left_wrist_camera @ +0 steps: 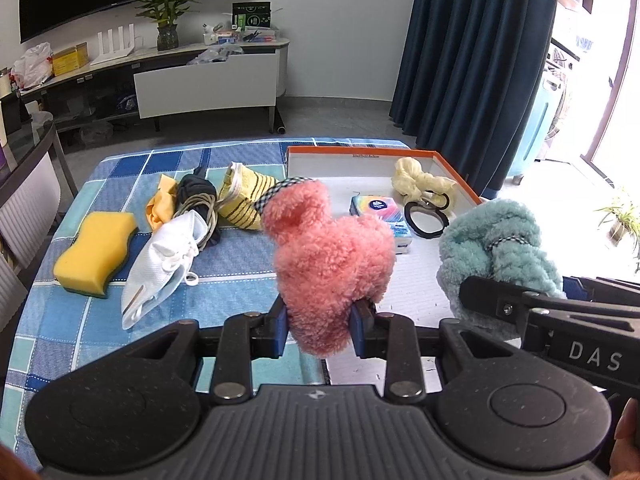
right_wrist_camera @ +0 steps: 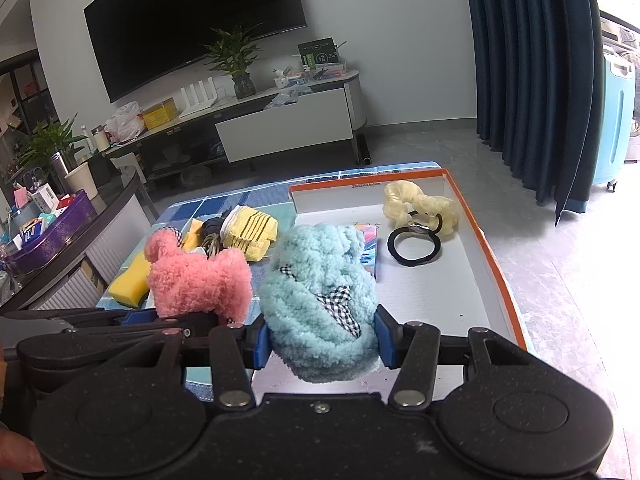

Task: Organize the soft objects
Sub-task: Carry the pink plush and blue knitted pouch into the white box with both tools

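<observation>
Blue checked tablecloth [left_wrist_camera: 224, 292], orange-rimmed tray [left_wrist_camera: 452, 164], dark curtain [left_wrist_camera: 472, 40]

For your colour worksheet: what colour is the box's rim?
Orange box rim, clearest in the right wrist view.

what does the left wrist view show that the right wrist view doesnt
Only the left wrist view shows the white face mask on the checked cloth and the left tongs closed on the pink plush.

Only the right wrist view shows the right tongs closed on the blue plush, plus a cluttered side table at left.

Both show the two plush toys, the yellow sponge, the striped yellow cloth, and the orange-rimmed box holding a pale yellow scrunchie and black hair tie.
</observation>
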{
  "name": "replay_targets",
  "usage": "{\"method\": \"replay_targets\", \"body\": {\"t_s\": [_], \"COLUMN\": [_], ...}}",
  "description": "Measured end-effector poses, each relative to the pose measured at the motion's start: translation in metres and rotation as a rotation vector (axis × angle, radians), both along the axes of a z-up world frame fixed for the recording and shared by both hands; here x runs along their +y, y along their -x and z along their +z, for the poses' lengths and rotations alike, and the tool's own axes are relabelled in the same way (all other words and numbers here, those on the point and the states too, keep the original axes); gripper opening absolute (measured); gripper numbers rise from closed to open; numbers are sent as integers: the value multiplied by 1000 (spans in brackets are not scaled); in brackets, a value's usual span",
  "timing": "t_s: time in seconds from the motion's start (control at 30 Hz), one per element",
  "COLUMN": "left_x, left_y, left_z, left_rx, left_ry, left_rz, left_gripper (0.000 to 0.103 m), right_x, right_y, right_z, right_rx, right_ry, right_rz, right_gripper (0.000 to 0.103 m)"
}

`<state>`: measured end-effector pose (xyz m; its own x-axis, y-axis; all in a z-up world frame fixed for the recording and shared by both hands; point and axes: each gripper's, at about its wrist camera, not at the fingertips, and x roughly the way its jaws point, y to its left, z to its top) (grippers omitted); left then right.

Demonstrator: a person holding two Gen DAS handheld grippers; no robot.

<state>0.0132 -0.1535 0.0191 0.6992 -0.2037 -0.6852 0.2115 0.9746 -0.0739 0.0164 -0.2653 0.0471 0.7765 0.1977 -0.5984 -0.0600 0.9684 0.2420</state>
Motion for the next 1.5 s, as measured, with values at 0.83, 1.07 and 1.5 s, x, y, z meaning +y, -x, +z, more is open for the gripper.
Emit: {"method": "replay_targets", "body": {"t_s": [0.83,1.07,1.5], "left_x": [-27,-41,-57], "left_y": [-11,-17,-28], "left_z": [-10,-12,-13], "left_rx": [26,30,36], "left_ry": [0,-1,-8], "left_rz": [-46,-66,-80], "left_gripper": [32,32,32], "right_x": [-29,-43,-56], "right_y": [-14,-23,-34], "right_z": [-6,-8,-15], "right_rx": [8,9,16], "right_ry": [19,32,32], "right_rz": [-50,-65,-78], "right_gripper": [62,62,62]}}
